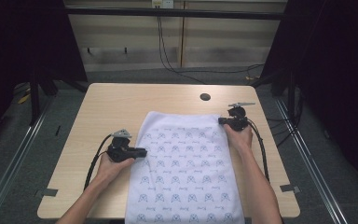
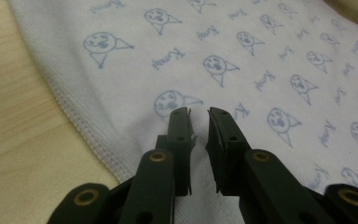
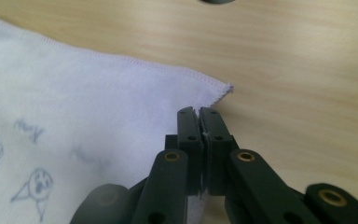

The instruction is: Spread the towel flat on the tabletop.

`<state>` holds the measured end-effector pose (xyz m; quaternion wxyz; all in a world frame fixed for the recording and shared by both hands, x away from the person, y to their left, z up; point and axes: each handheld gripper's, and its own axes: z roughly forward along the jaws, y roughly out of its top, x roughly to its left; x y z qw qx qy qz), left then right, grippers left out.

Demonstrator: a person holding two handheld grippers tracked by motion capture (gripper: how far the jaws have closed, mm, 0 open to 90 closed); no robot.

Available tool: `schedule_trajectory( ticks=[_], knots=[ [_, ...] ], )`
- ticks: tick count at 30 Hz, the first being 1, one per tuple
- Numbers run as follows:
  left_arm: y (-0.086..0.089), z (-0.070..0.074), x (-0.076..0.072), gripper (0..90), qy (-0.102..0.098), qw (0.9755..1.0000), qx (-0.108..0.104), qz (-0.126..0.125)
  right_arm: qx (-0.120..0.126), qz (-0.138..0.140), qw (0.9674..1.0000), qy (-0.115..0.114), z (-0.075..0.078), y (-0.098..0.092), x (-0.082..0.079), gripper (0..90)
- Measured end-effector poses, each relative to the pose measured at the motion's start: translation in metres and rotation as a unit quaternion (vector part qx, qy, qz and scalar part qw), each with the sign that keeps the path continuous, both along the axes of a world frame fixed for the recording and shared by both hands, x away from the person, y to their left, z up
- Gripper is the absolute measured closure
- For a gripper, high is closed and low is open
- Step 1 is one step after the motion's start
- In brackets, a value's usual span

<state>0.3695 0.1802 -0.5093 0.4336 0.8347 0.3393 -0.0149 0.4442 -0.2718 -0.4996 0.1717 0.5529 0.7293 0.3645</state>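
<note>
A white towel [image 1: 186,163] printed with small blue faces lies flat on the wooden table [image 1: 112,107], its near end hanging over the front edge. My left gripper [image 1: 144,151] lies at the towel's left edge, pointing right over the cloth. In the left gripper view its jaws [image 2: 199,112] stand a little apart above the towel [image 2: 261,42], with nothing pinched. My right gripper [image 1: 221,120] is at the towel's far right corner. In the right gripper view its jaws [image 3: 198,111] are pressed together on the towel's [image 3: 74,102] right hem, just short of the corner.
A dark round cable hole [image 1: 205,97] sits in the table beyond the towel. Bare wood runs along both sides of the towel. Black curtains and metal frame legs flank the table, and cables hang down the back wall.
</note>
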Motion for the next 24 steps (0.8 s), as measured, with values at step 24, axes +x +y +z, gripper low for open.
schedule_trajectory(
  ticks=[24],
  knots=[
    [0.02,0.012,-0.004,80.6,-0.025,0.9996,-0.004,0.012,0.037,0.153,0.9875,0.007,0.009,0.002,-0.102,71.0]
  ],
)
